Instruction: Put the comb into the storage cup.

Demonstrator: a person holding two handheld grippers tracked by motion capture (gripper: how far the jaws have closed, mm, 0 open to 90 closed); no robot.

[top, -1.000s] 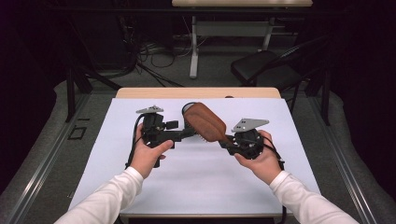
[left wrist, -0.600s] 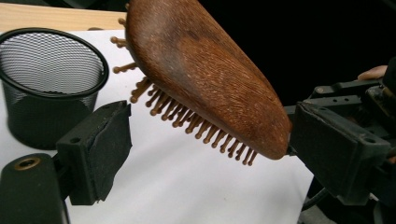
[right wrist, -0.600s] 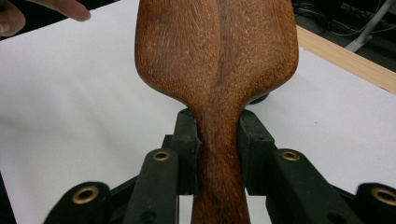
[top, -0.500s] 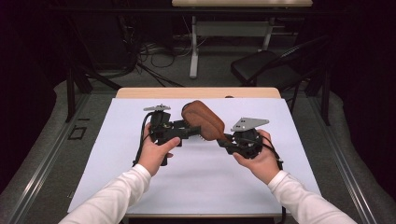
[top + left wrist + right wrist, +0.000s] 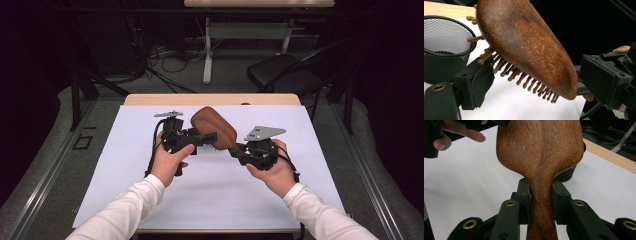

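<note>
A brown wooden hairbrush [image 5: 215, 127] hangs tilted above the white table, its handle toward the right. My right gripper [image 5: 235, 148] is shut on the neck of the handle, both pads pressing the wood [image 5: 541, 195]. My left gripper [image 5: 210, 136] reaches in from the left with its jaws wide apart. The brush head [image 5: 524, 42] lies between them, bristles facing the left pad [image 5: 477, 82], which carries a loose black covering. Several bristle tips touch or nearly touch that pad. The smooth back sits close to the other jaw, with no clear squeeze.
A black mesh cup [image 5: 446, 47] stands on the table just behind the brush, near the wooden far edge [image 5: 210, 99]. A white sheet [image 5: 125, 165] covers the tabletop. Beyond the table are a dark chair [image 5: 285, 72] and cables on the floor.
My left gripper has shifted a little to the right, bringing its jaws around the brush head. The right gripper and the brush have stayed put.
</note>
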